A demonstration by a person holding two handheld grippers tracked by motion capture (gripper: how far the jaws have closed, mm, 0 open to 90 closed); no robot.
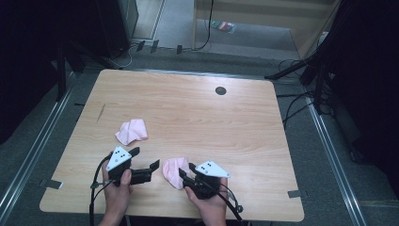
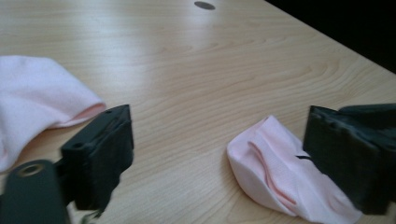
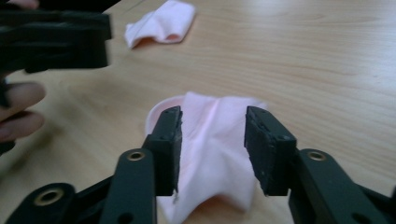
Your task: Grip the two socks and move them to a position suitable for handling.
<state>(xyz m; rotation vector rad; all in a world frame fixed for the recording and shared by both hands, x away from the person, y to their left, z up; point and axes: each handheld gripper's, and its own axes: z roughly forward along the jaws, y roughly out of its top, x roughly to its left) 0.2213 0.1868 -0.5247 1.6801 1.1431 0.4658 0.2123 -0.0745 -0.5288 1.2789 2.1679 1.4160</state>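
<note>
Two crumpled pink cloths lie on the wooden table (image 1: 226,132). The nearer cloth (image 1: 172,170) (image 2: 280,172) (image 3: 212,158) rests at the front middle, and its near end sits between the jaws of my right gripper (image 1: 186,170) (image 3: 212,126). Those jaws stand apart with gaps to the fabric, so they are open. The farther cloth (image 1: 131,131) (image 2: 32,98) (image 3: 163,21) lies to the left, beyond my left gripper (image 1: 147,158) (image 2: 219,126). That gripper is wide open over bare wood, pointing right toward the nearer cloth, with nothing between its fingers.
A dark round grommet (image 1: 220,90) (image 2: 204,5) sits near the table's far edge. Bare wood stretches across the middle and right. Cables and dark stands crowd the floor around the table. The person's hands hold both grippers close to the front edge.
</note>
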